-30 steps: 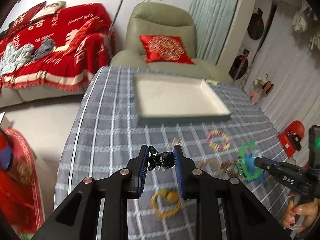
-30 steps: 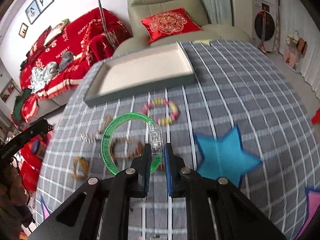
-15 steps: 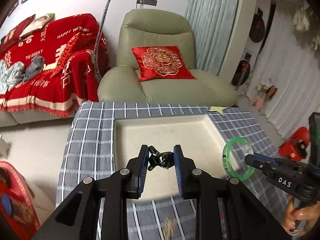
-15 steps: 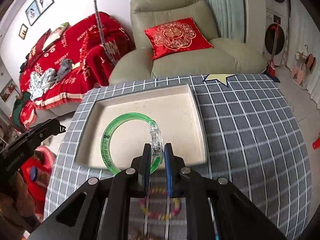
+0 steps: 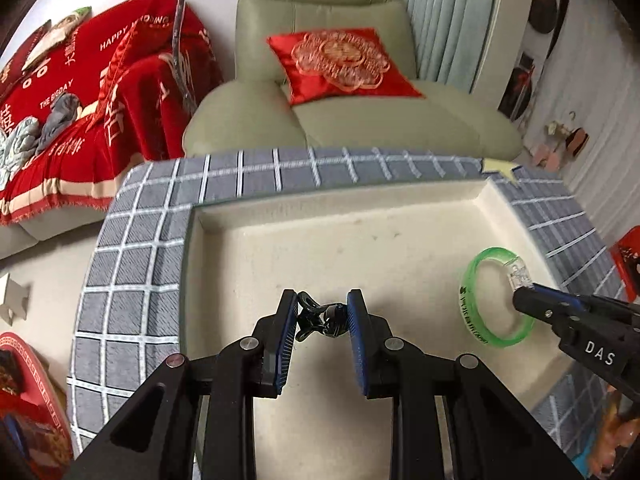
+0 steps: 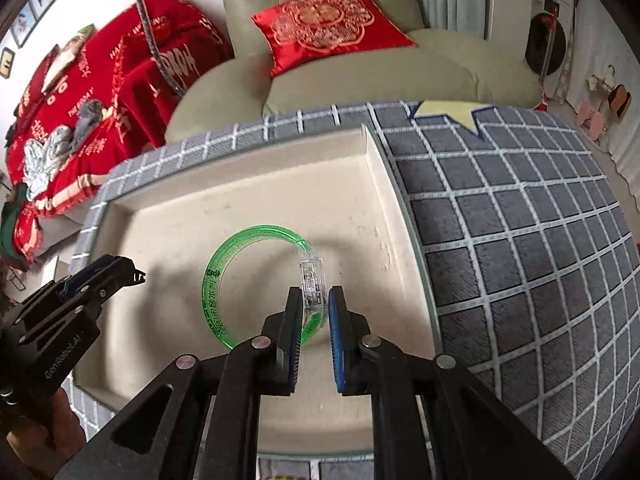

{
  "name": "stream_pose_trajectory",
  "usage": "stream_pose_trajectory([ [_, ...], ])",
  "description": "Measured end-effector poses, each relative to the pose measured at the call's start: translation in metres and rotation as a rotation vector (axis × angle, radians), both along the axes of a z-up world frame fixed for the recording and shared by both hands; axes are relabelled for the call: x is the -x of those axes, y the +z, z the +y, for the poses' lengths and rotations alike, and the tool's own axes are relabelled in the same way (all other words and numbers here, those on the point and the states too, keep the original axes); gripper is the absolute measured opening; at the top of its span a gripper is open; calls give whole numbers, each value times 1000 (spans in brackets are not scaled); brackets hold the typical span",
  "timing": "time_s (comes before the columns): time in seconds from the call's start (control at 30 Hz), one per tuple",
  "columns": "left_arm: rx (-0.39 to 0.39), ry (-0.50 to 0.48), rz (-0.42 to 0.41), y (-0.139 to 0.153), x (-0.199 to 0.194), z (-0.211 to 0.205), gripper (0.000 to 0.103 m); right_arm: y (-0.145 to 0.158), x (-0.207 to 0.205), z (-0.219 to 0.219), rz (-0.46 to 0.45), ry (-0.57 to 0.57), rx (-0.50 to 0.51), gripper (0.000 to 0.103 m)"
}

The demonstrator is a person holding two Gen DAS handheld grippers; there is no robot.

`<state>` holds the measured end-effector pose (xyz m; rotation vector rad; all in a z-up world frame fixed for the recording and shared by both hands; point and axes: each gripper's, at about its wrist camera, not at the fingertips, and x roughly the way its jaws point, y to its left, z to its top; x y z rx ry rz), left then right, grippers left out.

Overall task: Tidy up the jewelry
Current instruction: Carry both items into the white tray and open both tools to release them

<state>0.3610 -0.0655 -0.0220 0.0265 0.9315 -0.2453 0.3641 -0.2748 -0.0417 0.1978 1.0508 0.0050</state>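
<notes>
Grippers over cream tray [image 5: 400, 240]: left gripper [image 5: 322, 314] clamped on black clip [image 5: 320, 318], right gripper [image 6: 314, 312] pinching green bangle [image 6: 224, 280].

Black trinket [image 5: 320, 317] too small to identify, tray [image 6: 376, 168] near rim hidden behind gripper bodies — sofa throw [image 5: 60, 120] cut off at left edge

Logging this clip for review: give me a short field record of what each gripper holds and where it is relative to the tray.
left gripper: shut on a small black piece of jewelry, over the tray
right gripper: shut on the clear clasp of a green bangle, over the tray
tray: cream, shallow, on a gray checked tablecloth
tray contents: nothing seen lying in it
background: green armchair with red cushion
</notes>
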Motion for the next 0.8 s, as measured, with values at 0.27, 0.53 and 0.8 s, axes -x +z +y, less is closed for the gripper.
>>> stream_pose_trajectory([
  [0.27,-58,8,-4,-12,-2,-7,43,-7,2,4,3,15,37,15],
  [0.53,-66,34,-3,-11,-2,-8,43,3,9,1,-30,12,-18,58],
  [0.8,-69,35,3,-13,-4,-8,44,36,47,-9,-117,-10,-78,59],
])
